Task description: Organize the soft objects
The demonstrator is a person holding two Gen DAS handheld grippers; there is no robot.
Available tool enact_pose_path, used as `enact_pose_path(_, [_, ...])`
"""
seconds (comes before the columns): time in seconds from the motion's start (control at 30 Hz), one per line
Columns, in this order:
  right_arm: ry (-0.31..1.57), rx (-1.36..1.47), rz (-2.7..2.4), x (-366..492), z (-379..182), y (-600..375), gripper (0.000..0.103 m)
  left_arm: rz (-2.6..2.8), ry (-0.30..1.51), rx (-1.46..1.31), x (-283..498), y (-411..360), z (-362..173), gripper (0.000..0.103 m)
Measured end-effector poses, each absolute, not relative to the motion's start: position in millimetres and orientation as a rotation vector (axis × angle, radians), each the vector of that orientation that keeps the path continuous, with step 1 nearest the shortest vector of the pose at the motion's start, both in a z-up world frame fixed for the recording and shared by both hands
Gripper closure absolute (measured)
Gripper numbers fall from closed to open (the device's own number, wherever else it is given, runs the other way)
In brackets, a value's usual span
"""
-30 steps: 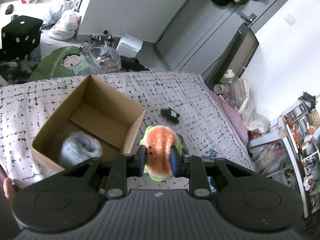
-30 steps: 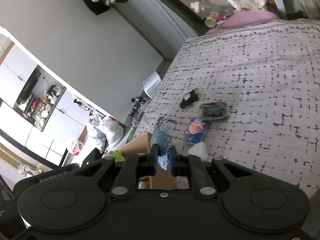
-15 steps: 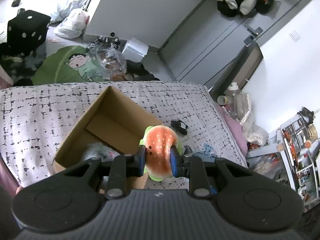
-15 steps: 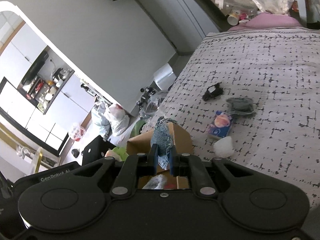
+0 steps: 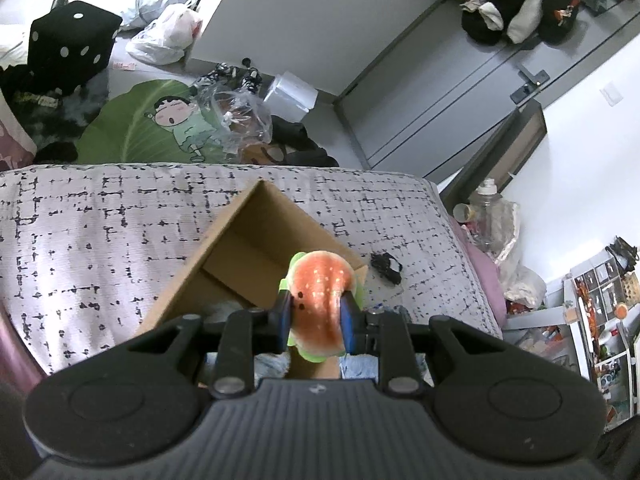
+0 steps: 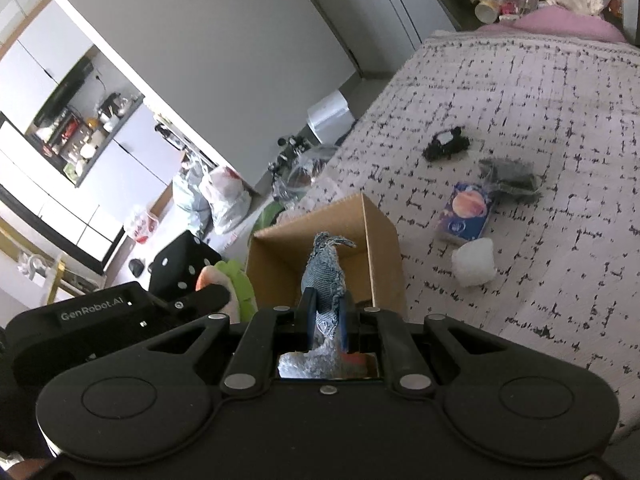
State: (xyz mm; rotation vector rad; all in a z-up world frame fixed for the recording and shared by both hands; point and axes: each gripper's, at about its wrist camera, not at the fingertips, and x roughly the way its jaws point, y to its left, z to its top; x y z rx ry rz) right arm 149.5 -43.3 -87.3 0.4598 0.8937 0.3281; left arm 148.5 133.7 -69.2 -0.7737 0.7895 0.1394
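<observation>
My left gripper (image 5: 316,320) is shut on a watermelon-slice plush (image 5: 320,300), red with a green rim, held above the near right corner of the open cardboard box (image 5: 240,236). My right gripper (image 6: 326,320) is shut on a blue denim piece (image 6: 325,276), held over the same box (image 6: 380,248). The left gripper and the plush also show at the left of the right wrist view (image 6: 228,284). A grey fluffy item lies in the box, mostly hidden.
On the patterned bedspread (image 6: 560,100) lie a small black item (image 6: 446,145), a grey pouch (image 6: 508,172), a blue packet (image 6: 466,216) and a white lump (image 6: 474,262). The floor beyond the bed holds bags, a black dice cushion (image 5: 72,46) and a green mat (image 5: 140,124).
Both grippers have moved left and over the box with their items still held. The box now sits under both grippers.
</observation>
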Motion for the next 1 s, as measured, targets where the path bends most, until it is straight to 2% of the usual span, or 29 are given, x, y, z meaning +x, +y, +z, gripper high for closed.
enact_pose_path(0.17, [0.939, 0.446, 0.307, 153, -99, -36, 0.084, 0.159, 0.819, -0.786, 154, 145, -85, 0.079])
enact_pose_path(0.23, [0.950, 0.457, 0.297, 154, -103, -38, 0.074, 0.168, 0.824, -0.788, 157, 150, -89, 0.079])
enact_pose_path(0.3, [0.956, 0.470, 0.281, 155, -106, -41, 0.054, 0.174, 0.825, -0.786, 161, 153, -91, 0.079])
enact_pose_path(0.37, [0.958, 0.476, 0.258, 156, -107, -46, 0.048, 0.175, 0.824, -0.785, 164, 155, -93, 0.079])
enact_pose_path(0.43, [0.963, 0.481, 0.242, 158, -108, -51, 0.046, 0.172, 0.825, -0.782, 168, 154, -95, 0.078])
enact_pose_path(0.53, [0.952, 0.465, 0.213, 158, -107, -57, 0.034, 0.182, 0.829, -0.770, 172, 154, -96, 0.075])
enact_pose_path(0.63, [0.919, 0.440, 0.197, 158, -102, -64, 0.024, 0.199, 0.835, -0.772, 175, 155, -96, 0.062])
enact_pose_path(0.7, [0.903, 0.447, 0.198, 157, -100, -68, 0.017, 0.203, 0.825, -0.772, 174, 155, -94, 0.044])
enact_pose_path(0.77, [0.889, 0.453, 0.210, 157, -97, -73, 0.014, 0.206, 0.812, -0.747, 173, 151, -89, 0.034])
enact_pose_path(0.9, [0.887, 0.439, 0.216, 159, -91, -84, 0.009, 0.235, 0.795, -0.694, 169, 140, -76, 0.026])
enact_pose_path(1.0, [0.867, 0.449, 0.210, 156, -86, -98, 0.007, 0.220, 0.798, -0.688, 167, 131, -71, 0.025])
